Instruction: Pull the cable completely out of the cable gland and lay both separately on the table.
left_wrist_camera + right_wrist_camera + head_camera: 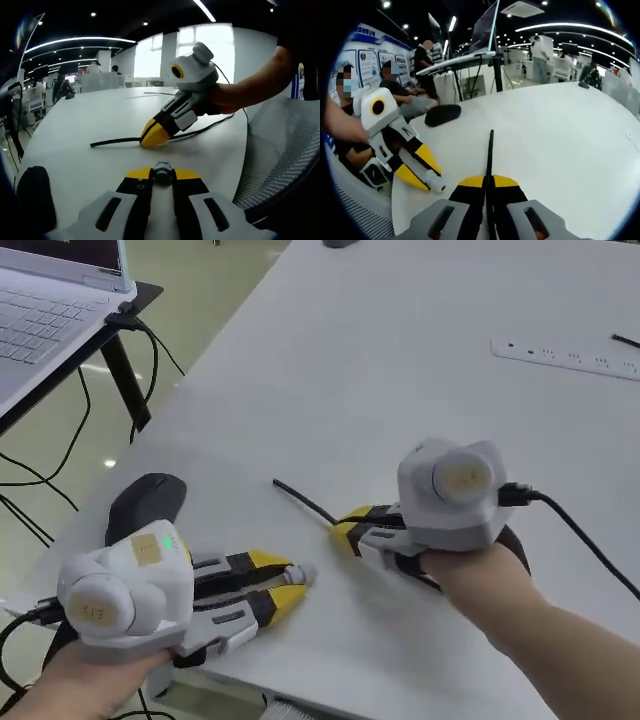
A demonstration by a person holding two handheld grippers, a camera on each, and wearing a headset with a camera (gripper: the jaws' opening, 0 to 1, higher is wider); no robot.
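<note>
Two pieces apart on white table (400, 330). Cable gland (303, 573) pinched between near-closed yellow tips of left gripper (289, 582), low at tabletop; cannot tell if touching it. Black cable (300, 501) clamped in tightly closed tips of right gripper (343, 527), just beyond gland, not touching it. Bare tabletop between gland and cable.

Around:
- black mouse (145, 502) near gland, behind left gripper, by table edge
- white power strip (565, 355) well apart from gland, far side of table
- laptop (50, 310) well apart from gland, on dark stand off the table

Gland small, grey, round. Cable thin, smooth, slightly bowed, free end aimed away from gland. Mouse matte, oval. Strip flat, long.
</note>
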